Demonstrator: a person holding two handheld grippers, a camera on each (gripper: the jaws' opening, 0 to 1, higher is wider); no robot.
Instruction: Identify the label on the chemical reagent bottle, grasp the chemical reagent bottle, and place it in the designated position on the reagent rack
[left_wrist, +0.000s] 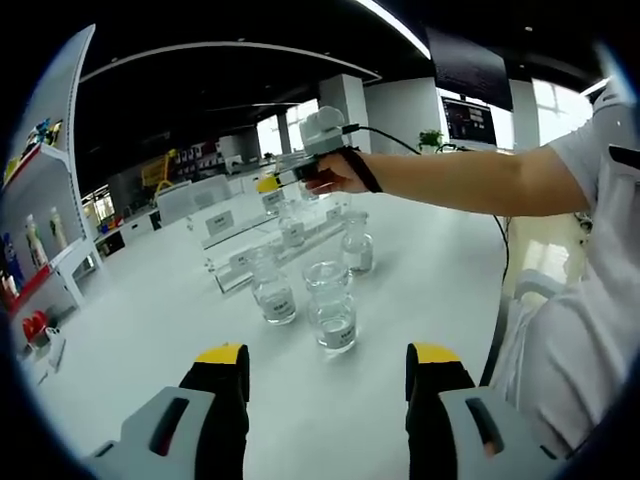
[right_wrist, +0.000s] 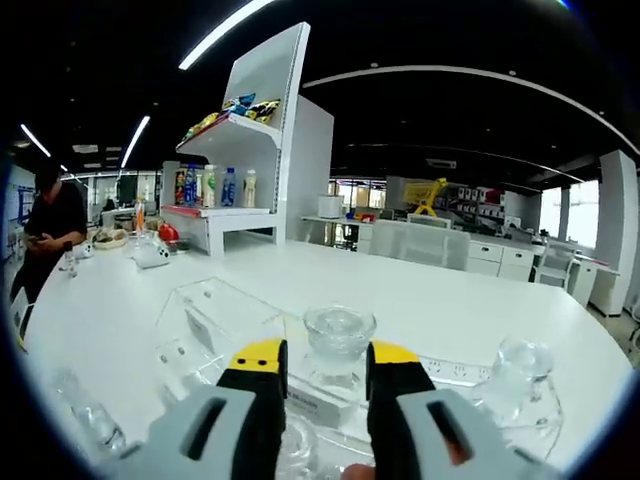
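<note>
The right gripper (right_wrist: 317, 385) is held over the clear reagent rack (right_wrist: 215, 320), jaws spread, and a stoppered bottle (right_wrist: 338, 345) is framed just beyond and between the yellow tips. Nothing is clamped; the glass stands clear of both jaws. The bottle is upright, its long axis vertical, so a level closing across the neck or body is what the next move seems to call for. Whether this bottle already sits in its slot cannot be told. A second bottle (right_wrist: 518, 385) is seen to the right, near the rack's end.

From the left gripper view, the right hand (left_wrist: 335, 172) is seen stretched far out over the rack (left_wrist: 262, 245), arm nearly straight, well apart from the left gripper (left_wrist: 328, 385). That gripper is held low and back, jaws parted and empty. Two labelled bottles, one nearer (left_wrist: 331, 305) and one beside it (left_wrist: 272, 288), stand upright on the white table (left_wrist: 150, 330) ahead of it, a third (left_wrist: 356, 242) further on by the rack. The left gripper is judged nearer to those loose bottles. Labels are too small to be read.
</note>
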